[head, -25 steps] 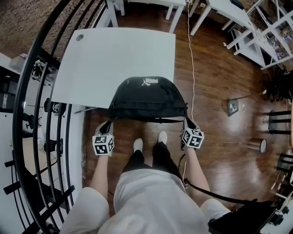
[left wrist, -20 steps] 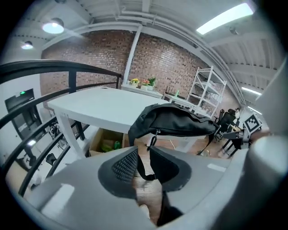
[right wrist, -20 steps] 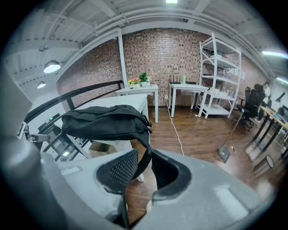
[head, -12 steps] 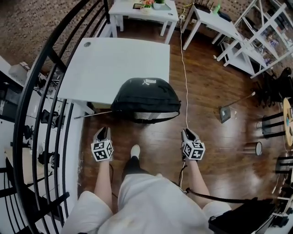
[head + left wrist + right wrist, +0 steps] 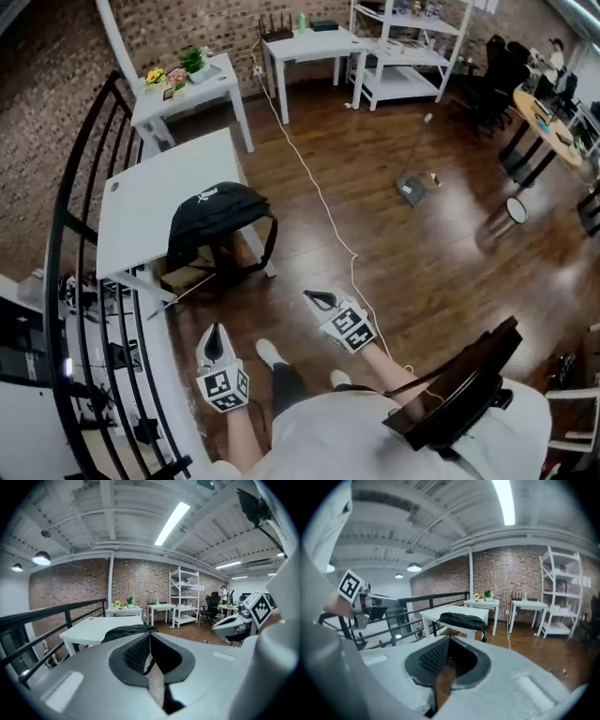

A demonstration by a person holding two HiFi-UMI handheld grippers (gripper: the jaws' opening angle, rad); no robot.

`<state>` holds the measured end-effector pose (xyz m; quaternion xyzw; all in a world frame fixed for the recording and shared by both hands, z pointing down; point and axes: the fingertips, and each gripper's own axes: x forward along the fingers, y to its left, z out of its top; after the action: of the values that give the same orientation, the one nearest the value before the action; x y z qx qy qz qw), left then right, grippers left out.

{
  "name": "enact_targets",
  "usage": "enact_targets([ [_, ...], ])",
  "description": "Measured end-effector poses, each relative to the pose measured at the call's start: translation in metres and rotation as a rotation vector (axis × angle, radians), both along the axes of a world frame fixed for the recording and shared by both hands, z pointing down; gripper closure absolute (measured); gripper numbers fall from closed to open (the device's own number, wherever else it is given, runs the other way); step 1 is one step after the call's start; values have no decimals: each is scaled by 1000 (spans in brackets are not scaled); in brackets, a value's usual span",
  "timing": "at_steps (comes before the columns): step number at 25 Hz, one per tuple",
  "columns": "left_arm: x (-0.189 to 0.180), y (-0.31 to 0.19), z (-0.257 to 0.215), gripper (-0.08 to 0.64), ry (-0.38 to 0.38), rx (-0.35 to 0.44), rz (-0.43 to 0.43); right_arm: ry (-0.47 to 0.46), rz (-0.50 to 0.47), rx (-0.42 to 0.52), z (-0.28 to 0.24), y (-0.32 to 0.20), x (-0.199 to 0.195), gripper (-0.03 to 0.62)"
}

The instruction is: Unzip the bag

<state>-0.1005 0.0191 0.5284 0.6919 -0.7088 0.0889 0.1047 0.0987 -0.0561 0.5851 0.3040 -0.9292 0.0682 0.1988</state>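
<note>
The black bag (image 5: 217, 217) lies on the white table (image 5: 141, 202) and droops over its near edge, its strap hanging down. Both grippers are well back from it, over the wooden floor. My left gripper (image 5: 215, 336) is shut with nothing between its jaws. My right gripper (image 5: 315, 298) is also shut and empty. In the left gripper view the bag (image 5: 129, 631) lies beyond the closed jaws (image 5: 150, 637), and the right gripper (image 5: 234, 625) shows at the right. In the right gripper view the bag (image 5: 464, 619) lies far ahead of the closed jaws (image 5: 449, 642).
A black railing (image 5: 66, 244) runs along the left of the table. A white cable (image 5: 314, 197) trails across the floor. A cardboard box (image 5: 197, 274) sits under the table. Small white tables (image 5: 183, 89) and a shelf unit (image 5: 403, 42) stand by the brick wall.
Both grippers have come away from the bag's ends, pulled back over the floor and shut. The head view has swung up and away, so the table now lies further off at the left.
</note>
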Motion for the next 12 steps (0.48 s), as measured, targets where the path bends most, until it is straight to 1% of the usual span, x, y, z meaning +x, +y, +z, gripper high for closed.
enact_targets([
  [2, 42, 12, -37, 541, 6, 47, 19, -68, 2, -18, -30, 22, 16, 600],
  [5, 76, 22, -83, 541, -7, 119, 50, -152, 12, 17, -78, 43, 27, 600],
  [8, 89, 33, -116, 541, -32, 202, 62, -218, 58, 68, -112, 59, 38, 600],
  [12, 90, 40, -156, 541, -45, 296, 52, -214, 79, 132, -144, 68, 40, 600],
])
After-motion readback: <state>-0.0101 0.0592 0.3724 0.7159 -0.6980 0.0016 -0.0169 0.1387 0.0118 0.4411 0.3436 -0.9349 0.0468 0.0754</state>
